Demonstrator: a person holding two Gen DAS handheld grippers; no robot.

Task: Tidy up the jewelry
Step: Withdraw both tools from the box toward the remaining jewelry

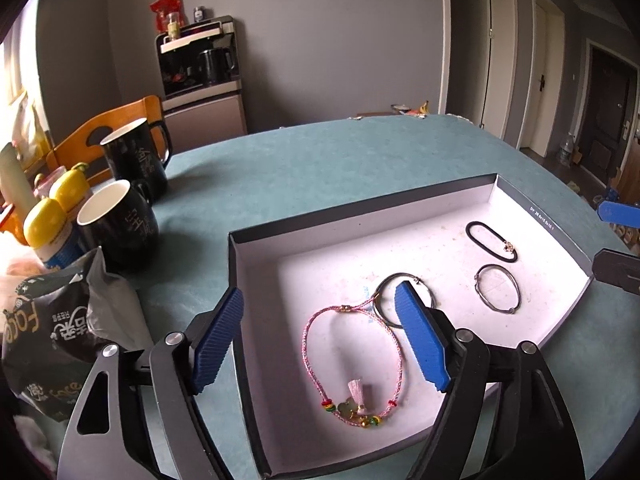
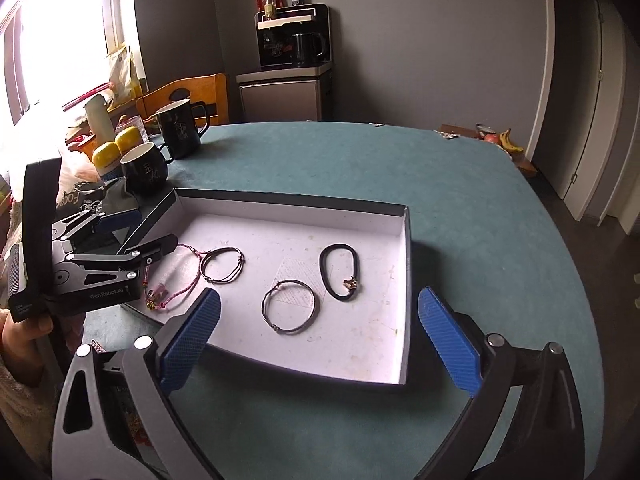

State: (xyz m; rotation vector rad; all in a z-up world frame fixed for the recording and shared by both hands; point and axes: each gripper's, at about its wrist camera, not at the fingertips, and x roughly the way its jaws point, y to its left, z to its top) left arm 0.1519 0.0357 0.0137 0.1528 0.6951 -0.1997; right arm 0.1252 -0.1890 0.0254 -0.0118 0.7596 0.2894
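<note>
A shallow white-lined box lid lies on the teal table. In it lie a pink cord bracelet with charms, a dark metal ring bracelet, a thin silver bangle and a black hair tie with a gold charm. My left gripper is open and empty, hovering over the pink bracelet at the box's left end. My right gripper is open and empty above the box's near edge; its fingertips show at the right edge of the left wrist view.
Two black mugs, two yellow-capped bottles and a dark snack bag crowd the table's left side. A wooden chair and a tea cabinet stand beyond. Bananas lie past the far right edge.
</note>
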